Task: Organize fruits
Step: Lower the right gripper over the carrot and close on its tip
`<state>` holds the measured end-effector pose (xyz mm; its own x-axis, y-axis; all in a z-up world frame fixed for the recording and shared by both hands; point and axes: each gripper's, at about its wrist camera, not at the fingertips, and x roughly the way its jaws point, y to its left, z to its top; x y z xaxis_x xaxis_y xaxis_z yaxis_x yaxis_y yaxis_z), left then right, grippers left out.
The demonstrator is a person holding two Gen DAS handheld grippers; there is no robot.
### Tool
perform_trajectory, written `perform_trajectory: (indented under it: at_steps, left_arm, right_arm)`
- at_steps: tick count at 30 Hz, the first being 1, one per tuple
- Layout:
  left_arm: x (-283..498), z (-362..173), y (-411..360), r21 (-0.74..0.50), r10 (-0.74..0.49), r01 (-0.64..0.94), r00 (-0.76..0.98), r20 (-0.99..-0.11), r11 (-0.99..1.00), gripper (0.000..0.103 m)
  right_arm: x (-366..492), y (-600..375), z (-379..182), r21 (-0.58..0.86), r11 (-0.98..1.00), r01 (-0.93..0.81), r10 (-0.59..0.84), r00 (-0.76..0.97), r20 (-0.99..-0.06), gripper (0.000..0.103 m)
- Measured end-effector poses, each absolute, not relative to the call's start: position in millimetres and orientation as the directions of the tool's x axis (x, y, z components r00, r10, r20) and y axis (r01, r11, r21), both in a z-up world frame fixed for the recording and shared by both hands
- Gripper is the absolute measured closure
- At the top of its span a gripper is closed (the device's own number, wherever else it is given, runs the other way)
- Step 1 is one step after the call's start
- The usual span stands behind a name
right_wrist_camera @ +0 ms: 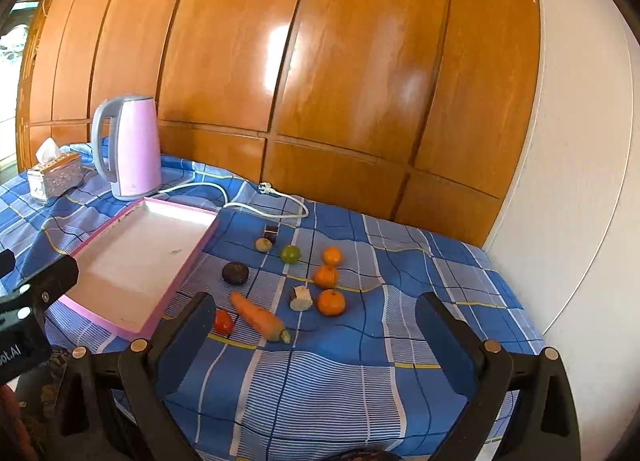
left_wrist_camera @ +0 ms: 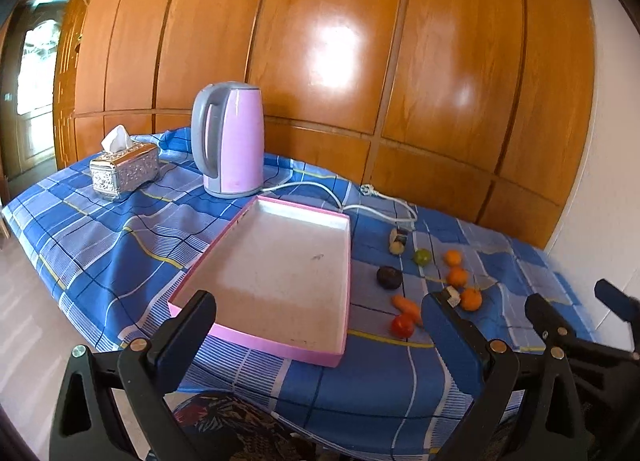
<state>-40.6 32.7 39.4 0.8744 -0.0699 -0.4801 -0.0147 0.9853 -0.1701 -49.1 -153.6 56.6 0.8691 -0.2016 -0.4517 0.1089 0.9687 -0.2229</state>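
- Left wrist view: the left gripper [left_wrist_camera: 316, 325] hangs over the near edge of the bench [left_wrist_camera: 100, 237], which is draped in a blue checked cloth; its jaws stand wide apart with nothing between them.
- A shallow pink tray [left_wrist_camera: 280, 261] lies empty on the cloth, framed between the two fingers.
- Behind the tray stand a lilac kettle [left_wrist_camera: 236, 141] and, to its left, a silver tissue box [left_wrist_camera: 124, 171]; the kettle's white cord [left_wrist_camera: 360, 205] trails off to the right.
- The fruits lie loose on the cloth just right of the tray: a dark round fruit [left_wrist_camera: 389, 277], a green fruit [left_wrist_camera: 422, 257], three oranges [left_wrist_camera: 457, 276], a carrot [left_wrist_camera: 407, 306] and a red tomato [left_wrist_camera: 402, 326].
- The right gripper [left_wrist_camera: 580, 325] shows at the right edge, apart from the fruit.
- Right wrist view: the right gripper [right_wrist_camera: 316, 325] hovers above the cloth, its jaws spread wide and gripping nothing.
- The carrot [right_wrist_camera: 258, 317] and tomato [right_wrist_camera: 223, 321] lie nearest, by the left finger; the oranges [right_wrist_camera: 331, 302], a pale cut piece [right_wrist_camera: 301, 298], the green fruit [right_wrist_camera: 290, 254] and the dark fruit [right_wrist_camera: 235, 273] sit farther back, all outside the tray [right_wrist_camera: 132, 257].
- Two small pieces [right_wrist_camera: 267, 239] rest near the cord [right_wrist_camera: 264, 209].
- The left gripper [right_wrist_camera: 36, 301] intrudes at the left edge, in front of the tray's near corner.
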Motion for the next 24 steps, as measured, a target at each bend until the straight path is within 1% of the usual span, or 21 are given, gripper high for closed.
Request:
perform_trajectory:
  at_steps: [6,9,10,11,12,13,14,15,17,18,20,21,23,24]
  left_arm:
    - [-26.4,30.1,26.9,-0.155,-0.094,0.013,0.846,-0.525,0.988,0.000]
    - [-13.9,25.0,16.2,-0.117,-0.112,0.055,0.818,-0.564,0.992,0.000]
    - [-10.4,23.9,12.9,-0.103,-0.114,0.067,0.812,-0.572,0.992,0.000]
    - [-5.8,21.3,7.7,-0.083,-0.120,0.087,0.802,-0.585,0.993,0.001]
    - [-1.6,18.8,3.4,-0.071,-0.126,0.105,0.791,-0.598,0.992,0.001]
    - [2.5,16.0,-1.0,-0.068,-0.146,0.132,0.777,-0.612,0.989,0.006]
    - [6.9,12.8,-6.0,-0.070,-0.171,0.164,0.759,-0.628,0.984,0.014]
    - [10.2,10.4,-10.6,-0.071,-0.191,0.190,0.744,-0.640,0.979,0.017]
    - [17.2,4.7,-21.5,-0.074,-0.237,0.253,0.710,-0.663,0.965,0.030]
    - [20.6,2.0,-26.1,-0.075,-0.250,0.272,0.696,-0.673,0.959,0.034]
    - [29.8,-3.5,-34.6,-0.097,-0.287,0.309,0.660,-0.694,0.946,0.046]
    - [33.2,-5.9,-37.8,-0.109,-0.300,0.319,0.647,-0.701,0.942,0.048]
    - [43.6,-13.8,-44.0,-0.132,-0.318,0.329,0.611,-0.725,0.935,0.060]
    - [46.4,-16.7,-45.9,-0.144,-0.327,0.333,0.597,-0.733,0.932,0.063]
  right_arm:
    - [-37.3,-158.4,47.9,-0.224,0.969,0.105,-0.203,0.854,-0.480,0.001]
    - [-24.1,-165.8,36.0,-0.213,0.973,0.088,-0.189,0.832,-0.521,0.002]
    - [-18.7,-170.6,31.1,-0.197,0.977,0.080,-0.176,0.822,-0.542,0.003]
    - [-13.8,-176.1,25.8,-0.173,0.982,0.073,-0.159,0.809,-0.566,0.014]
    - [-7.9,-182.7,20.0,-0.145,0.987,0.068,-0.142,0.792,-0.594,0.033]
    - [-0.6,-191.6,12.7,-0.109,0.992,0.068,-0.122,0.768,-0.628,0.042]
    - [8.6,-202.8,3.6,-0.055,0.996,0.065,-0.085,0.736,-0.671,0.056]
    - [15.8,-211.9,-3.6,-0.009,0.998,0.068,-0.055,0.710,-0.703,0.064]
    - [28.5,-230.8,-16.8,0.078,0.993,0.088,-0.002,0.674,-0.739,0.065]
    - [31.3,-235.5,-20.1,0.106,0.990,0.092,0.018,0.669,-0.743,0.066]
    - [38.7,-246.3,-25.3,0.173,0.981,0.087,0.073,0.660,-0.748,0.067]
    - [42.1,-249.5,-27.6,0.197,0.977,0.082,0.096,0.655,-0.749,0.067]
    - [47.6,-253.5,-30.6,0.249,0.966,0.064,0.150,0.649,-0.746,0.067]
    - [49.8,-253.9,-31.1,0.272,0.961,0.050,0.177,0.646,-0.743,0.067]
